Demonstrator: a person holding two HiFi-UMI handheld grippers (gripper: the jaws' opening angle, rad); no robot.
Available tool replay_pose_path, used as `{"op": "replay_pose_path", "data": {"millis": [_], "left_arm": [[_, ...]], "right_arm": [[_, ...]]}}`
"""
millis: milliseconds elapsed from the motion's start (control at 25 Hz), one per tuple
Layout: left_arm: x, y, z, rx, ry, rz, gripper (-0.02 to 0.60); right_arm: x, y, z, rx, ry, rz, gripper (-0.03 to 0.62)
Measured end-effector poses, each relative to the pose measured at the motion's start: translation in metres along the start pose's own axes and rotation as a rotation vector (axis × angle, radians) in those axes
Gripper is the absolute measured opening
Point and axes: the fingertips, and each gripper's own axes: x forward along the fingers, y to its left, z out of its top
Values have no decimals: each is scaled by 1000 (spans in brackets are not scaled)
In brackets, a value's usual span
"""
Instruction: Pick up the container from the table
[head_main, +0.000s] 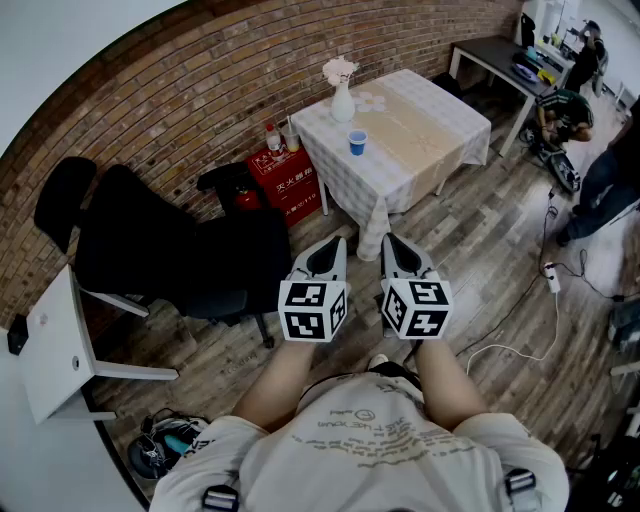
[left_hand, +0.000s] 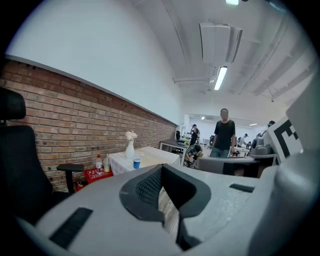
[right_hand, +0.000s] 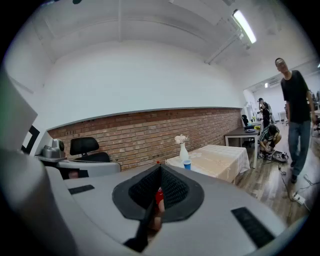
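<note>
The container is a small blue cup (head_main: 357, 142) standing on a table with a white checked cloth (head_main: 440, 135), next to a white vase with flowers (head_main: 342, 98). It also shows as a small blue cup (left_hand: 136, 162) far ahead in the left gripper view and beside the vase in the right gripper view (right_hand: 187, 164). My left gripper (head_main: 338, 243) and right gripper (head_main: 390, 242) are held side by side in front of my body, well short of the table. Both point toward it. Each has its jaws together with nothing between them.
A black office chair (head_main: 170, 250) stands left of the grippers. A red crate (head_main: 285, 180) with bottles sits by the brick wall. There is a white desk (head_main: 55, 345) at the left, a dark table (head_main: 500, 55) and people at the back right, and cables (head_main: 520, 310) on the wooden floor.
</note>
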Motion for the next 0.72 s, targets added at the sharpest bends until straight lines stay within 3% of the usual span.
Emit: {"op": "replay_pose_path", "data": {"millis": [720], "left_arm": [[35,-4,7,1,16,33,3]], "right_arm": [[25,-27,11,34,6,53,0]]}}
